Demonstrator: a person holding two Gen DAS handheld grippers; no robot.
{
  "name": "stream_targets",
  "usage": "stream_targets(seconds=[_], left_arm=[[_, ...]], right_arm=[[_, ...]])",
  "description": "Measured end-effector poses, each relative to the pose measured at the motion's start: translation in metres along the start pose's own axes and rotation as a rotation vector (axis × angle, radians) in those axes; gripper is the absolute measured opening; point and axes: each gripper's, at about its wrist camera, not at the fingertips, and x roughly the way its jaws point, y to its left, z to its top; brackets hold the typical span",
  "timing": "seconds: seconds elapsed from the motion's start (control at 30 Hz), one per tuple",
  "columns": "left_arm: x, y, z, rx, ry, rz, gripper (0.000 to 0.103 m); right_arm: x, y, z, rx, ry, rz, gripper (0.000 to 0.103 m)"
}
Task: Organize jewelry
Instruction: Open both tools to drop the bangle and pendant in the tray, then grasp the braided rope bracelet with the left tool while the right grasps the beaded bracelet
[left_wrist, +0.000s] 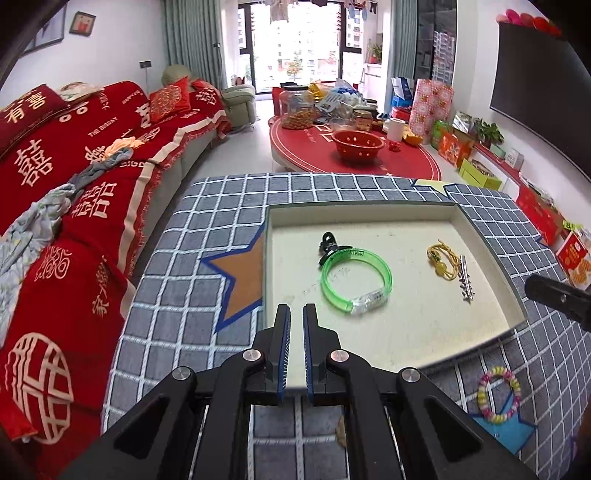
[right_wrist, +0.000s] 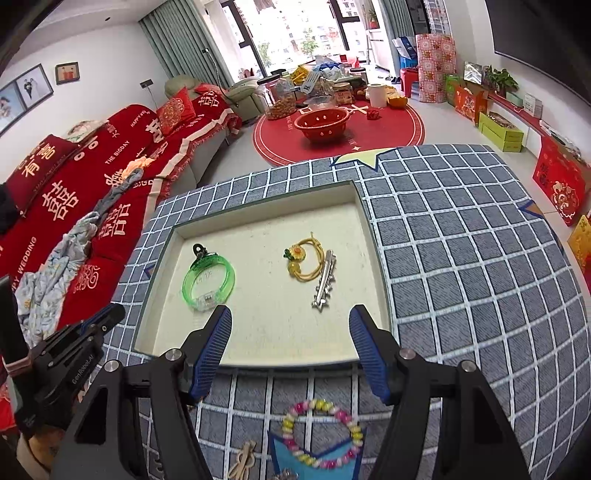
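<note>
So 4 pcs sit in tray (right_wrist: 373, 258); bead bracelet (right_wrist: 321, 434) at 6 o'clock left; left gripper (left_wrist: 296, 314) fingers clenched empty, right gripper (right_wrist: 290, 321) fingers released

Left black two-finger gripper (left_wrist: 297, 314) points steeply downward, its blue-padded fingers (left_wrist: 283, 332) nearly closed, nothing between them. Right black two-finger gripper (right_wrist: 290, 321), also angled downward, has its blue ribbed pads (right_wrist: 212, 347) spread wide, empty between.
</note>
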Motion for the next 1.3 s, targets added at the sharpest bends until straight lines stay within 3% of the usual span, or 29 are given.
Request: stream_targets(seconds=[0.27,0.57,0.63,0.97,1.03,1.1,1.23,1.27,1.3], left_arm=[[-0.021,0.007,-0.024,-0.024,-0.011,-0.008,0.020],[-0.022,0.011,-0.069,-0.056,0.057,-0.027,0.020],[-0.021,0.011,-0.078,-0.056,0.072,-0.032,0.020],[-0.026,0.006,-0.103,-0.052,0.101,-0.062,0.022],[-0.027,0.006,-0.106,-0.051,0.105,-0.058,0.098],[-0.032,0.008,-0.111,-0.066,0.058,-0.035,0.103],[-0.025,0.008,-0.113,-0.042,0.055,-0.032,0.103],[-0.024,0.009,-0.113,-0.041,0.055,-0.027,0.103],[-0.022,0.009,-0.114,-0.040,0.055,-0.022,0.103]], right_arm=[[-0.019,-0.001,-0.035,-0.013,-0.001,-0.023,0.070],[-0.030,-0.002,-0.082,-0.008,0.029,-0.039,0.070],[-0.031,-0.003,-0.091,-0.007,0.035,-0.047,0.080],[-0.040,-0.012,-0.116,0.012,0.047,-0.068,0.084],[-0.041,-0.013,-0.119,0.011,0.051,-0.068,0.084],[-0.041,-0.012,-0.124,0.007,0.056,-0.072,0.086],[-0.042,-0.013,-0.131,0.005,0.062,-0.076,0.087],[-0.042,-0.014,-0.132,0.006,0.064,-0.075,0.090],[-0.042,-0.014,-0.133,0.006,0.065,-0.072,0.103]])
